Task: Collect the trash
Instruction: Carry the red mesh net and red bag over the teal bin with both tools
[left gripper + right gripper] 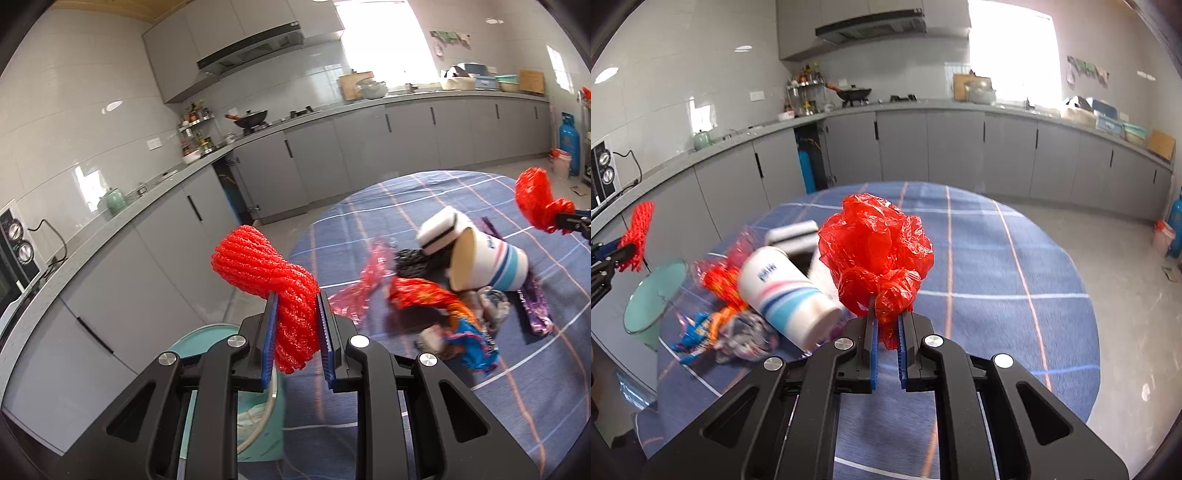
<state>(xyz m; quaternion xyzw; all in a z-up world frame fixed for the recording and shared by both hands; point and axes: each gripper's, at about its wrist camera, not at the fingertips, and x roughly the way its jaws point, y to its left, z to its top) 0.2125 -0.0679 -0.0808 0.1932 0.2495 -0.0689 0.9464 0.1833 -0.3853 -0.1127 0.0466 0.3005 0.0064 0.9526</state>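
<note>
Carrying the red foam net clamped in my left gripper above the teal bin, ready to drop; my right gripper pinches the red plastic bag over the table, clear of the remaining litter.

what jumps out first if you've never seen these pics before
Two bright red bundles stand out: a red foam net clamped in the left gripper above a teal bin at the table's edge, and a crumpled red plastic bag pinched in the right gripper over the blue plaid tablecloth. Between them a striped paper cup lies tipped on a heap of wrappers.
</note>
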